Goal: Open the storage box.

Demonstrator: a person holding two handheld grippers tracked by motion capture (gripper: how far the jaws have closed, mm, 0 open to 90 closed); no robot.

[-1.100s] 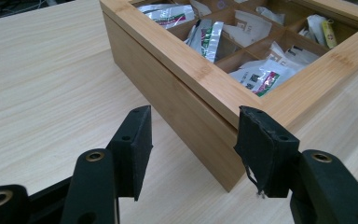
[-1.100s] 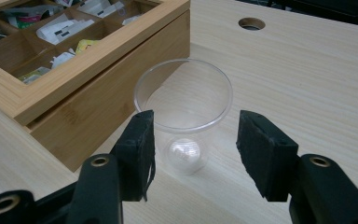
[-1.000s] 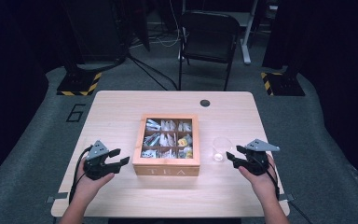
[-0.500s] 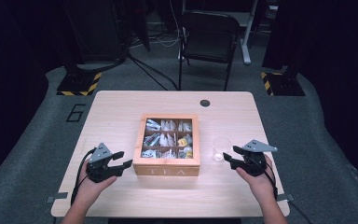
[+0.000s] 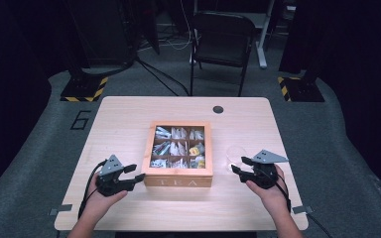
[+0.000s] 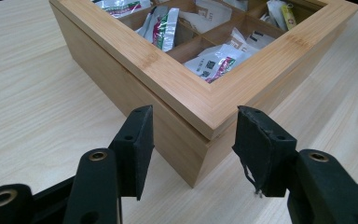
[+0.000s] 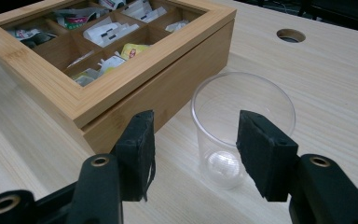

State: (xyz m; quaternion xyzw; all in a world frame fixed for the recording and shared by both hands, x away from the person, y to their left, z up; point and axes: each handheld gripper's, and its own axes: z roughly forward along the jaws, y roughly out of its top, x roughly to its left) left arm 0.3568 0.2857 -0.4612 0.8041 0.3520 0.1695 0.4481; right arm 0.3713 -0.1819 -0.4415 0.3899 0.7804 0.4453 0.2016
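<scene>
Wooden table (image 5: pixel 129 124) on grey carpet (image 5: pixel 337 148), dark room.

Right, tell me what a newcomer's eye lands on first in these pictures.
First the wooden tea box in the middle of the table, its compartments full of tea bags under a closed window lid. Next the two open grippers: the left gripper faces the box's near left corner, the right gripper points at a clear plastic cup standing upright and empty just right of the box.
</scene>
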